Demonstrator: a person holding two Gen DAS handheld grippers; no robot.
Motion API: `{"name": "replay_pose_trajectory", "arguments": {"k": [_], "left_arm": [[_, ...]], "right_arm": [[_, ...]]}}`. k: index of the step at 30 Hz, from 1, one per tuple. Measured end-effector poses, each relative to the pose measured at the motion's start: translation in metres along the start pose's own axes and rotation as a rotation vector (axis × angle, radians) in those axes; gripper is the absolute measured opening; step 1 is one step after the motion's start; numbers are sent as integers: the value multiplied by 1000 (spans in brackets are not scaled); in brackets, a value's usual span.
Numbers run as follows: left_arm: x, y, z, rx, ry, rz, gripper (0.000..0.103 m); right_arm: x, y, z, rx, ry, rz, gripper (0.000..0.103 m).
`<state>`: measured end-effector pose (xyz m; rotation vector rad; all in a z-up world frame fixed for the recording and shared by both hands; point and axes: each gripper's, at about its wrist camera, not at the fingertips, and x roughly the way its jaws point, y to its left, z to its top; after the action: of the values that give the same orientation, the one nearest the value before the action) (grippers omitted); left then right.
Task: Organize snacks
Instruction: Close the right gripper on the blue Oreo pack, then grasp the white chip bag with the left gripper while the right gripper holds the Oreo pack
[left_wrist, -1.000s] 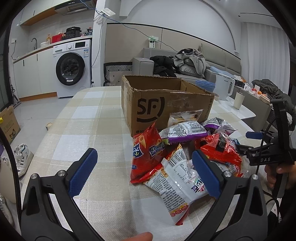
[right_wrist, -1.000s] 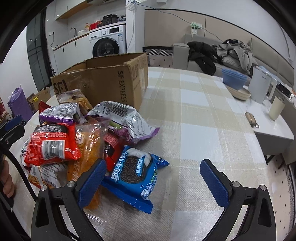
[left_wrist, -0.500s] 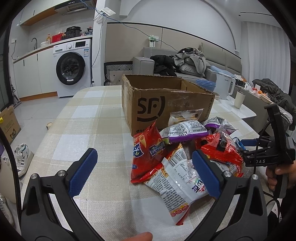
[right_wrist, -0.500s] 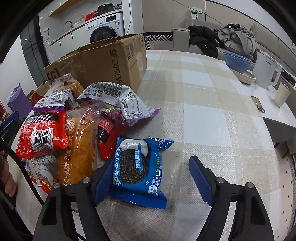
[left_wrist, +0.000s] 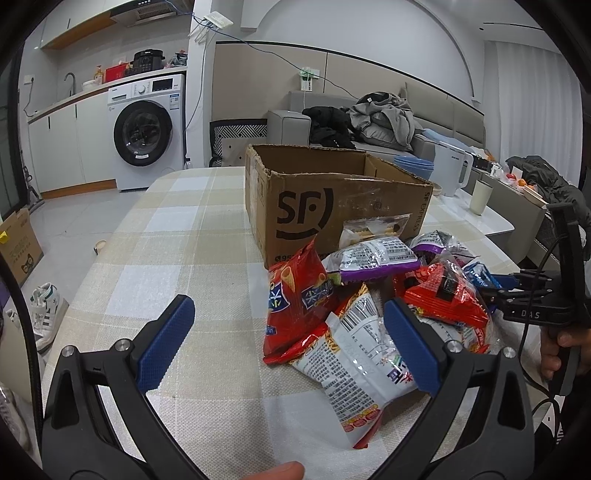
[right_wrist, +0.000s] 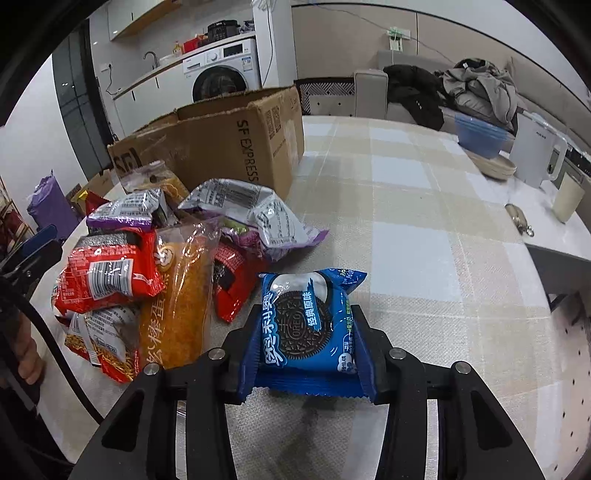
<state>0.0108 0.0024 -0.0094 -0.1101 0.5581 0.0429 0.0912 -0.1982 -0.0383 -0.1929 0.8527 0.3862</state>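
The right gripper (right_wrist: 306, 345), jaws closing on the blue Oreo pack (right_wrist: 308, 328) between them, has the open cardboard box (right_wrist: 221, 144) far-left beyond the snack pile (right_wrist: 147, 266).

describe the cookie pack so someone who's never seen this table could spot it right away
Start at the open cardboard box on the checked tablecloth; a heap of snack bags lies in front of it. At the heap's near right edge, apart from the rest, sits the cookie pack, between the closing pads of the right tool. It is the only blue packet, picturing a dark round cookie.

box (left_wrist: 332, 206) interior hidden, pkg (left_wrist: 478, 275) mostly behind red bag (left_wrist: 443, 299)
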Motion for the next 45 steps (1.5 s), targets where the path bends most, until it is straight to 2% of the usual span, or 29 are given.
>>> {"name": "replay_pose_trajectory", "arguments": {"k": [6,8,13,17,20,26,30,32,38,40,41,42,45], "left_arm": [[12,7,1,-36,59,25,102],[13,11,1,-58,69,9,102],[14,4,0,-58,101,-113,102],[22,-11,-3,-21,183,-144,102],[26,-17,-4,-8,225,-121,102],[29,-14,-6,-44,291,-130,102],[34,-12,-13,-80,364,-168,102],[37,-9,-17,-98,366,-181,101],[40,-11,-20,-97,363,-252,79],[39,-17,-20,-80,355,-273,69],[38,-19,-20,-74,347,-294,59],[35,-23,-19,-66,342,-298,52],[32,-27,-18,-39,326,-268,45]], "right_arm": [[-6,-2,2,9,-35,0,45],[-7,-3,2,9,-38,4,45],[-8,-3,1,16,-35,14,45],[-8,-4,1,19,-35,19,45],[-8,-3,1,14,-35,19,45],[-7,-4,1,16,-31,24,45],[-7,-4,1,16,-31,25,45],[-6,-4,1,15,-31,25,45],[-6,-4,1,16,-32,30,45],[-6,-4,2,16,-32,32,45],[-6,-4,2,15,-32,32,45],[-7,-4,1,13,-33,33,45],[-9,-2,1,6,-44,36,45]]}}
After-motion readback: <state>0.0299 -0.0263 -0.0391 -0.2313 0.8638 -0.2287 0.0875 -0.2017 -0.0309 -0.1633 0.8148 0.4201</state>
